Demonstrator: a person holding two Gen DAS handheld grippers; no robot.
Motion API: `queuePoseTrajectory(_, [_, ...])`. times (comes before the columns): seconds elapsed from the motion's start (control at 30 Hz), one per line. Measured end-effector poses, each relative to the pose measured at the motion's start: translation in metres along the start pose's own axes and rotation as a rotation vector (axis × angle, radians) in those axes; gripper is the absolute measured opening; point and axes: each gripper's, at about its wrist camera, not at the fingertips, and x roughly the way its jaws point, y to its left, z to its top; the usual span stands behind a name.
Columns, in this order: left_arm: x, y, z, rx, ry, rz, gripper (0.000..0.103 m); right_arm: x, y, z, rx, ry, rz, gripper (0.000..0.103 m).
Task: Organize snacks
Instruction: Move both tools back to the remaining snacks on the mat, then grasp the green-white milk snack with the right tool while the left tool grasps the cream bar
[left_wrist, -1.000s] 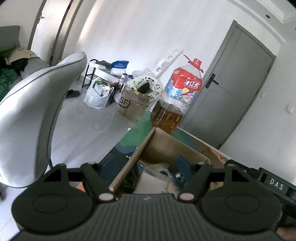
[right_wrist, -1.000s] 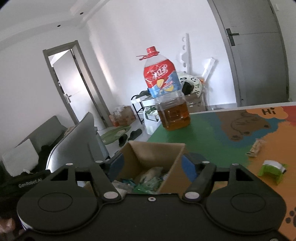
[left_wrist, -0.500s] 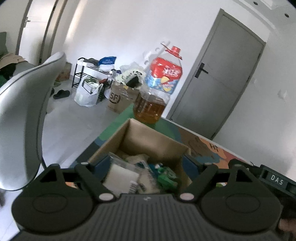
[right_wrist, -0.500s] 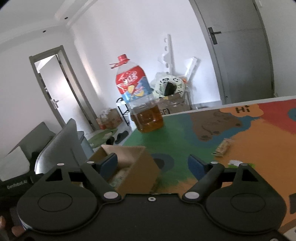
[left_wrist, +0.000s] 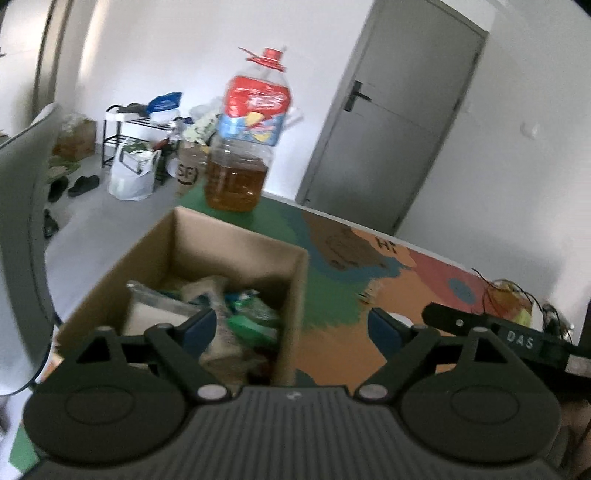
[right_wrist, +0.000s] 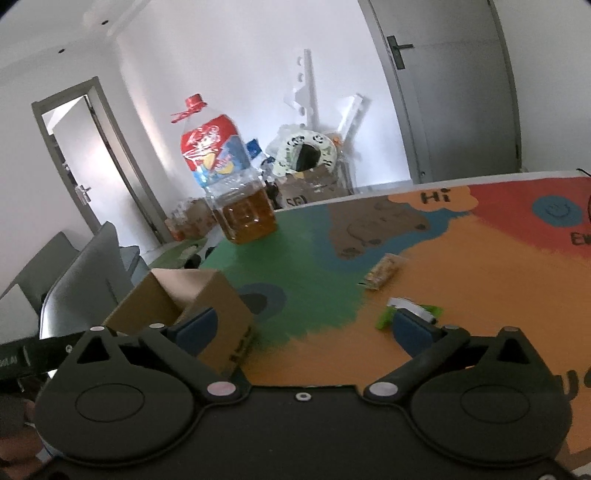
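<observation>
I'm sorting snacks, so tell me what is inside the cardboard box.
The cardboard box holds a loose pile of snack packets: a clear-wrapped white one and a green one. Whatever lies underneath them is covered.

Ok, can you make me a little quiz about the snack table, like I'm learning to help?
1. True or false: the cardboard box already has snack packets inside.
2. Which snacks lie loose on the mat? A) a tan packet and a green packet B) two apples C) none
3. Fill in: the big oil bottle has a ____ cap.

Key:
1. True, packets fill the box.
2. A. The green one lies nearer the right gripper, whose jaws are opening with nothing between them.
3. Red.
</observation>
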Motion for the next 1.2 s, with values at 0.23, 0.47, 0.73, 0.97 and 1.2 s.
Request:
queuePoseTrajectory(0.23, [0.009, -0.033, 0.000, 0.053, 0.009, -0.038, 0.088, -0.003, -0.024, 0.001, 0.026, 0.011, -0.023, 0.103])
queuePoseTrajectory(0.47, [0.031, -0.058, 0.005, 0.050, 0.021, -0.044, 0.087, 0.001, -0.045, 0.004, 0.068, -0.004, -0.043, 0.096])
queuePoseTrajectory(0.73, [0.059, -0.077, 0.004, 0.027, 0.016, -0.050, 0.065, 0.016, -0.069, 0.007, 0.140, 0.024, -0.061, 0.077])
queuePoseTrajectory(0.97, [0.087, -0.086, 0.003, 0.008, 0.034, -0.036, 0.062, 0.039, -0.083, 0.005, 0.172, 0.060, -0.075, 0.072])
queuePoseTrajectory(1.2, [0.110, -0.090, 0.003, 0.005, 0.047, -0.025, 0.062, 0.069, -0.090, 0.002, 0.173, 0.087, -0.113, 0.070])
